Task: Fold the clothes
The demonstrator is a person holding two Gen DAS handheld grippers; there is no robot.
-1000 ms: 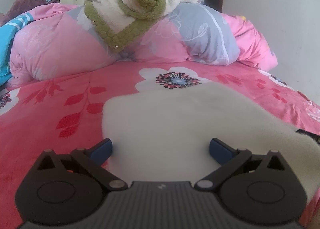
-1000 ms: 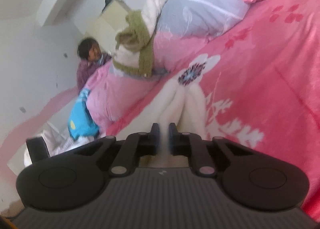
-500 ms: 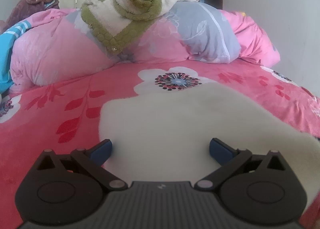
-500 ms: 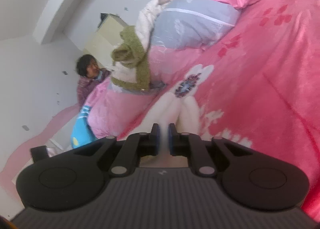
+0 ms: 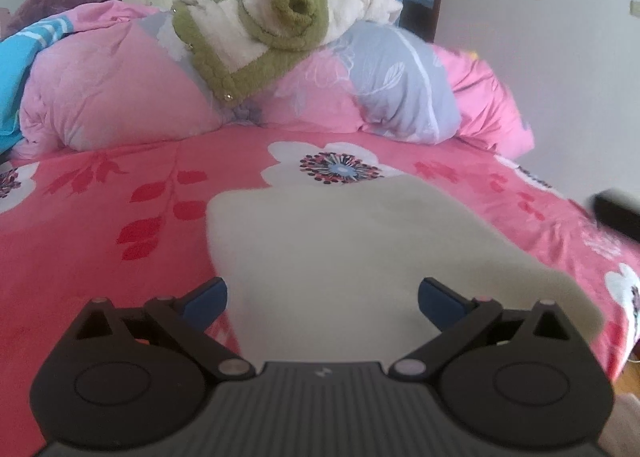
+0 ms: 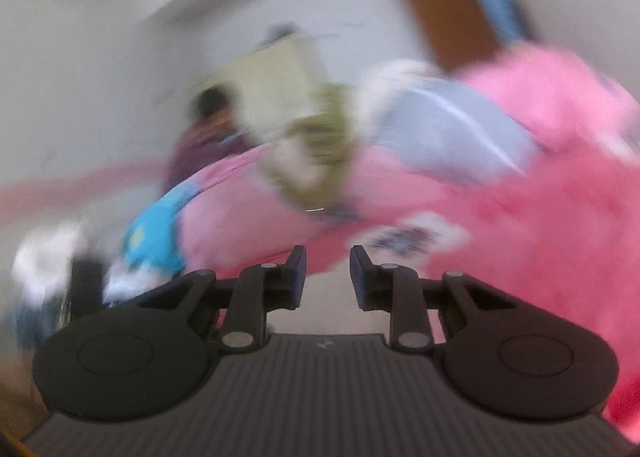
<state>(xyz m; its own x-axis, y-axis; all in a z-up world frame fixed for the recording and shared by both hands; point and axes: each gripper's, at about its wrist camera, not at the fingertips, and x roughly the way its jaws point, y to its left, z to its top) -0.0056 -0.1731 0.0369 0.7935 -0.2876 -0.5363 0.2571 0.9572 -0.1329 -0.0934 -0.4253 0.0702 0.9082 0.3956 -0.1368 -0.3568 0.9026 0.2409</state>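
Right wrist view smeared by motion throughout: the quilt pile (image 6: 500,177), the green-trimmed garment (image 6: 316,161) and the seated person (image 6: 208,137) are soft shapes, no detail readable. Cream garment (image 5: 360,257): near edge hidden under the left gripper (image 5: 322,299) body; its right end runs toward the bed's near right corner. Dark blurred object (image 5: 618,211) at the bed's right edge, cut by the frame, unidentifiable. Person cropped at the top left.

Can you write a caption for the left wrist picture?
Open left gripper hovers over a cream garment lying on the pink flowered bedspread.
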